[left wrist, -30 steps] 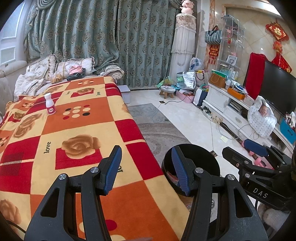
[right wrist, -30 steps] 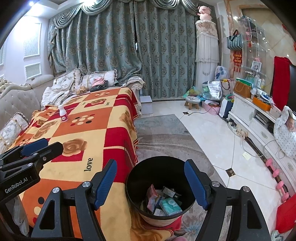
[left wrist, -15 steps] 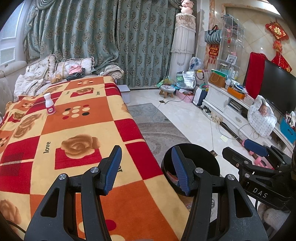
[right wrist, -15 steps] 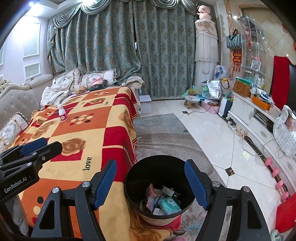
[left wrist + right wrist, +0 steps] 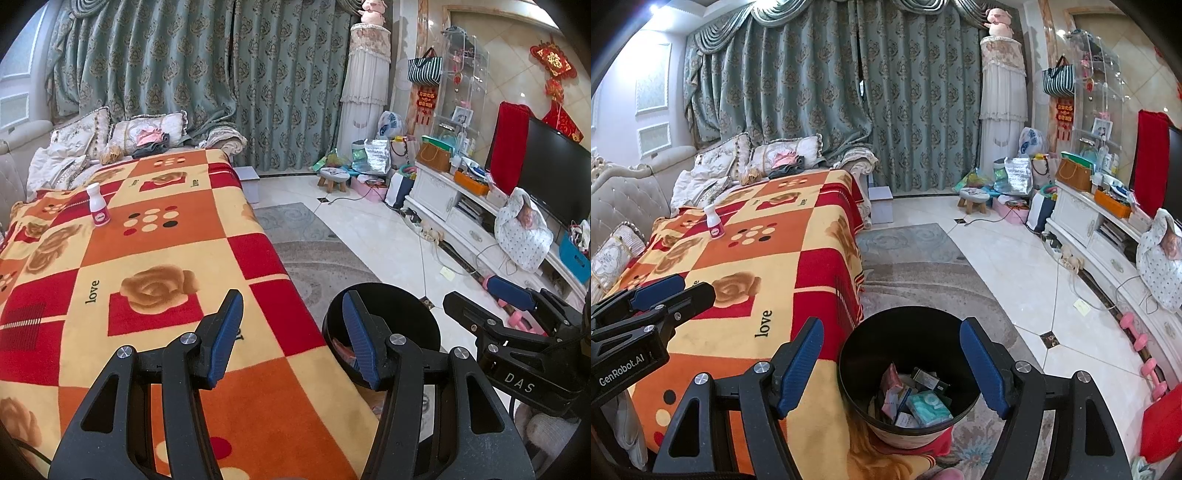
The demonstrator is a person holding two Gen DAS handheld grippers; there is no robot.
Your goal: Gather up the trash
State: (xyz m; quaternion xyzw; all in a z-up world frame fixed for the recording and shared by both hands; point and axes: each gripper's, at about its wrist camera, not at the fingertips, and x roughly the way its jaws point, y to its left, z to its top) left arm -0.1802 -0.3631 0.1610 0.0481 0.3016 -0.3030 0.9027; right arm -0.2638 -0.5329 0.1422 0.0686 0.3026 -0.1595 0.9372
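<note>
A black trash bin [image 5: 908, 373] stands on the floor by the blanket's near corner and holds several wrappers and packets [image 5: 916, 400]; it also shows in the left wrist view [image 5: 406, 325]. A small white bottle with a pink label [image 5: 98, 209] stands upright far back on the blanket, also in the right wrist view [image 5: 713, 222]. My left gripper [image 5: 291, 332] is open and empty over the blanket's near edge. My right gripper [image 5: 892, 363] is open and empty above the bin's rim.
An orange, red and cream blanket [image 5: 140, 258] covers the sofa. Cushions and clothes [image 5: 147, 136] lie at its far end. A grey rug [image 5: 916, 266] and tiled floor lie to the right. A white TV cabinet [image 5: 461, 214], pink dumbbells [image 5: 1141, 347] and a stool [image 5: 334, 177] line the right side.
Both grippers have drifted very slightly; nothing was picked up or let go.
</note>
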